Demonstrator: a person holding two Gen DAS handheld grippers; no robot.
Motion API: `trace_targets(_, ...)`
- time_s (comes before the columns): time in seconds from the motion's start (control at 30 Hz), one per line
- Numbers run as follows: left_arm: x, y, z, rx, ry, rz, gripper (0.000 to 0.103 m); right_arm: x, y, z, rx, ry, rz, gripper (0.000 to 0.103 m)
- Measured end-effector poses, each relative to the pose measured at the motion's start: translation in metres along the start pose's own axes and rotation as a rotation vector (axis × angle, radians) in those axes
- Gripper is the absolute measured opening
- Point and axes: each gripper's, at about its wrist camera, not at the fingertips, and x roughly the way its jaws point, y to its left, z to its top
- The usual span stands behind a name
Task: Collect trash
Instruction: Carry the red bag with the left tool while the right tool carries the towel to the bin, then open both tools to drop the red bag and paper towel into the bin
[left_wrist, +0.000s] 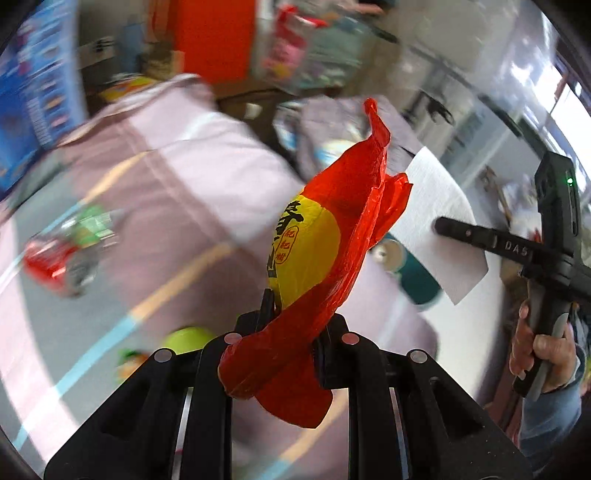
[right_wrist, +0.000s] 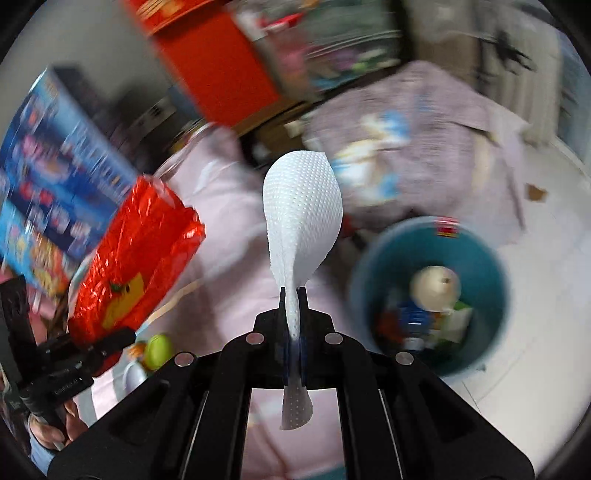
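Left gripper (left_wrist: 291, 314): jaws pinching a red and yellow plastic bag (left_wrist: 325, 236), which stands up out of the fingers and hangs clear of the bed.
Right gripper (right_wrist: 293, 321): jaws pressed together on a thin white paper towel (right_wrist: 301, 206); one end fans out above the fingers, the other droops below them.
Surface: a bed with a pink striped cover (left_wrist: 177, 177); both grippers are held above it, and the background is blurred.
Bin: a teal bin (right_wrist: 373, 258) stands on the pale floor just beside the bed's edge, to the right in the right wrist view. It already holds several things, among them a round pale piece and some blue, red and green scraps.
Done so far: two pieces of trash are gripped and off the bed, and the bin is partly filled.
Left to do: neither held piece is over the bin yet; both need carrying to it and letting go.
Still on the bed: a red and green wrapper (left_wrist: 66, 254) near the left edge, and a lime-green round thing (left_wrist: 188, 338) with a small orange and green packet (left_wrist: 129, 363) beside it, close under the left gripper. Whether these count as trash is a guess, but they look like the next pickups.
Progress: roughly midway, judging by the bin's contents and what remains.
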Motion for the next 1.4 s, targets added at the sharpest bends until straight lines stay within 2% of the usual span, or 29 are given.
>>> trace_targets(0.13,0.038,-0.054,0.016,0.071,0.053,-0.041,0.019,-0.023,-0.064,-0.002,0.085,-0.034,-0.055,0.004)
trace_targets(0.23,0.066,-0.092,0.023,0.123,0.096,-0.058,0.019,-0.031,-0.097,-0.007,0.125,-0.034,-0.078,0.004)
trace_targets(0.43,0.123,-0.138,0.032,0.158,0.188,-0.071,0.02,-0.015,-0.142,-0.013,0.186,0.022,-0.088,0.004)
trace_targets(0.53,0.147,-0.15,0.035,0.172,0.229,-0.069,0.022,-0.004,-0.159,-0.015,0.213,0.042,-0.084,0.004)
trace_targets(0.63,0.169,-0.159,0.037,0.17,0.264,-0.064,0.029,0.001,-0.17,-0.016,0.232,0.057,-0.084,0.004)
trace_targets(0.77,0.186,-0.162,0.042,0.17,0.274,-0.046,0.052,0.015,-0.18,-0.017,0.248,0.089,-0.083,0.004)
trace_targets(0.93,0.195,-0.158,0.042,0.146,0.293,-0.053,0.056,0.038,-0.184,-0.016,0.254,0.137,-0.076,0.004)
trace_targets(1.2,0.19,-0.151,0.042,0.128,0.288,-0.06,0.072,0.062,-0.185,-0.016,0.259,0.179,-0.074,0.009)
trace_targets(1.23,0.188,-0.15,0.042,0.128,0.284,-0.063,0.074,0.064,-0.184,-0.016,0.259,0.185,-0.073,0.014)
trace_targets(1.3,0.182,-0.151,0.042,0.126,0.273,-0.065,0.081,0.066,-0.185,-0.016,0.266,0.193,-0.066,0.042)
trace_targets(1.33,0.18,-0.151,0.041,0.125,0.268,-0.068,0.084,0.066,-0.185,-0.015,0.271,0.19,-0.062,0.059)
trace_targets(1.4,0.175,-0.151,0.039,0.126,0.258,-0.074,0.09,0.063,-0.183,-0.014,0.265,0.18,-0.067,0.06)
